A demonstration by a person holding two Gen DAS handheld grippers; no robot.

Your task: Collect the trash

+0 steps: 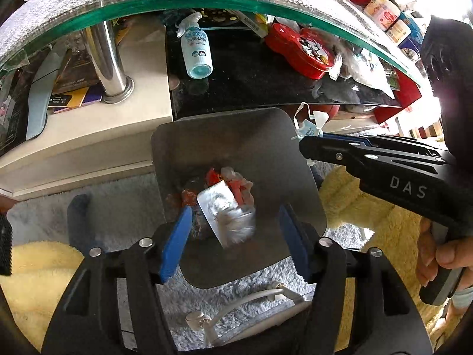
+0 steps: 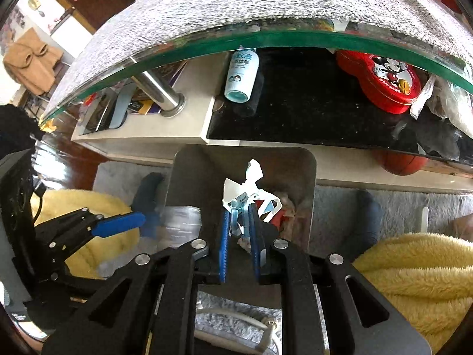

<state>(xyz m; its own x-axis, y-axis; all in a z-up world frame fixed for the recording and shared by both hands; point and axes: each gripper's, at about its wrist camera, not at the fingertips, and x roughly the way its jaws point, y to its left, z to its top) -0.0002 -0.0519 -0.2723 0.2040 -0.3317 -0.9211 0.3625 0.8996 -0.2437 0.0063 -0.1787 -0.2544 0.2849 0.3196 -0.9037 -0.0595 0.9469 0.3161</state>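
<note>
Trash is going into the grey bin (image 1: 236, 148) at the middle of both views, where red and clear wrappers (image 1: 233, 183) already lie at the bottom. My left claw (image 1: 236, 236) stands released over the opening, and a blurred silvery packet (image 1: 227, 213) between its blue pads seems to be dropping free; my right claw (image 2: 239, 236), low centre in its own view, is nearly closed around a crumpled white-and-blue wrapper (image 2: 248, 195), though I cannot tell whether the pads still pinch it. This looks like the drop-off step, so next I should spread the right claw wider and lift both clear.
</note>
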